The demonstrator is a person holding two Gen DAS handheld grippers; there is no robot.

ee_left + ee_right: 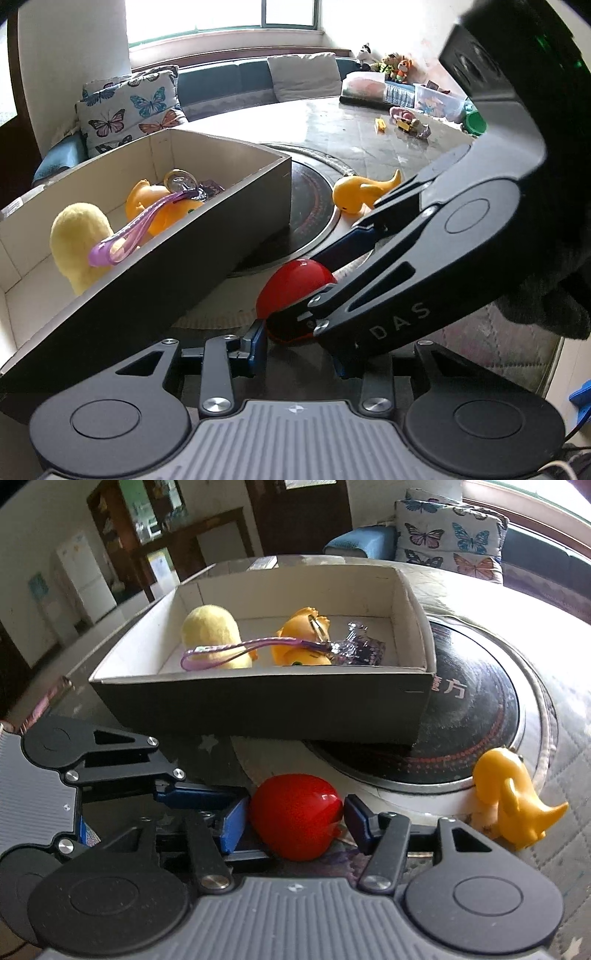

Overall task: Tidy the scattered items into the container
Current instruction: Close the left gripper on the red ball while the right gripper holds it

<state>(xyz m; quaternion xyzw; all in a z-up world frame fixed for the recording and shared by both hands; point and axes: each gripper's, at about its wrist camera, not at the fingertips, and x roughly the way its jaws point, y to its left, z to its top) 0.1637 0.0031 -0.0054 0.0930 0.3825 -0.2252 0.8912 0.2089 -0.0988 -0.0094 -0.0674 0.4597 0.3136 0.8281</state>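
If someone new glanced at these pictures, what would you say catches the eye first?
Probably the glossy red egg-shaped toy on the table, sitting between the right gripper fingers. Behind it, the open cardboard box already holds a fuzzy yellow plush and an orange figure. A yellow whale toy lies outside, beside the round hob.

The red toy [295,814] is glossy, smooth plastic. The cardboard box [258,705] looks matt, holding a fuzzy yellow plush [212,635]. The yellow whale toy [360,192] is smooth plastic.
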